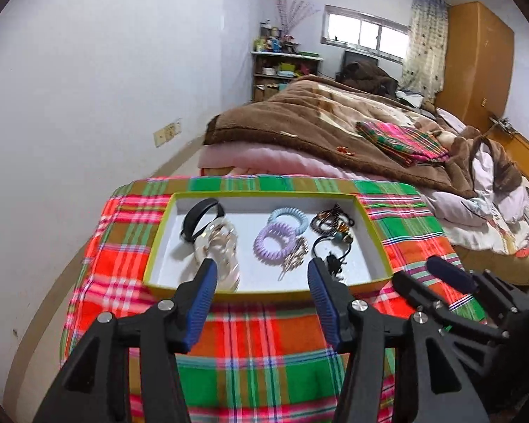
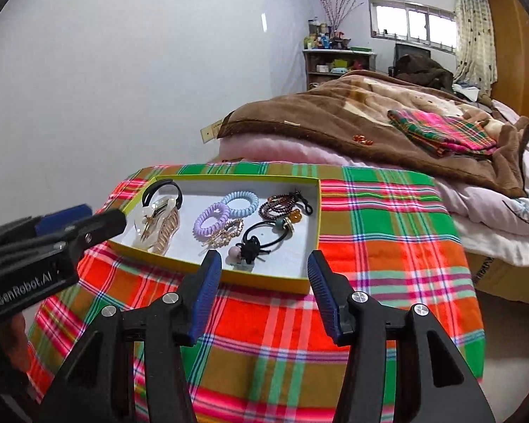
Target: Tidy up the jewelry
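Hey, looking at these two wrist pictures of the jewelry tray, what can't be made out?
- Left wrist view: the tray's near rim and the clear clip's lower end, hidden behind the left gripper.
- Right wrist view: the black hair tie's near side, partly behind the right gripper.
- Both views: the gold hairpins' detail is too small.
- Both views: what lies under the plaid cloth.

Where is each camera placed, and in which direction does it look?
Left wrist: on the left claw, looking down over its open fingers at the tray; the right claw shows at right.
Right wrist: on the right claw, facing the tray's near right corner; the left claw shows at left.
Shared: tray, plaid cloth, bed.
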`<state>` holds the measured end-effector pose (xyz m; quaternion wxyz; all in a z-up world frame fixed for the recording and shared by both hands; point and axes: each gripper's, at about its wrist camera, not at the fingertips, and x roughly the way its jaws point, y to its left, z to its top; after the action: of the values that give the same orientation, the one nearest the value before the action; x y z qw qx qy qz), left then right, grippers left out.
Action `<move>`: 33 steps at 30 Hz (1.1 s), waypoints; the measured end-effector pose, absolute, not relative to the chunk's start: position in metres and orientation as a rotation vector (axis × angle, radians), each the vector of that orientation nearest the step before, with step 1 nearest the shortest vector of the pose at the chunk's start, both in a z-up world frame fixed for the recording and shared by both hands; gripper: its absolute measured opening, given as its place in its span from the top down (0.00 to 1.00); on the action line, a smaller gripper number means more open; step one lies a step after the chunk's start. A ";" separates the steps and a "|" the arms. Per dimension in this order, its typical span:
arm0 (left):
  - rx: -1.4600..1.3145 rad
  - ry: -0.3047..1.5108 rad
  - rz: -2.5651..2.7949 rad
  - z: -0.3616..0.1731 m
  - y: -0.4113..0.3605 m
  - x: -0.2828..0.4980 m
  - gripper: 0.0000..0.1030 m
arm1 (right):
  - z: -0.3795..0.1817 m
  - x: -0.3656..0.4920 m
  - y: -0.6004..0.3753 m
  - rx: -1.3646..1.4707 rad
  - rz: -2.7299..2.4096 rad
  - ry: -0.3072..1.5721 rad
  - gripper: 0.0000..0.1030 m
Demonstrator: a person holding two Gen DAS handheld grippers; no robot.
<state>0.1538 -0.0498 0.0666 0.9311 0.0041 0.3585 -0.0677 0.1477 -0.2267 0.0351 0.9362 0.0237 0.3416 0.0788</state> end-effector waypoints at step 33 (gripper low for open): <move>-0.044 0.766 -0.081 0.042 -0.042 0.116 0.46 | 0.023 0.124 -0.212 0.033 0.155 0.698 0.50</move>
<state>0.1164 -0.0416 0.0424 0.9265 -0.0216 0.3735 -0.0397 0.1244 -0.2116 0.0229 0.9367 0.0160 0.3415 0.0761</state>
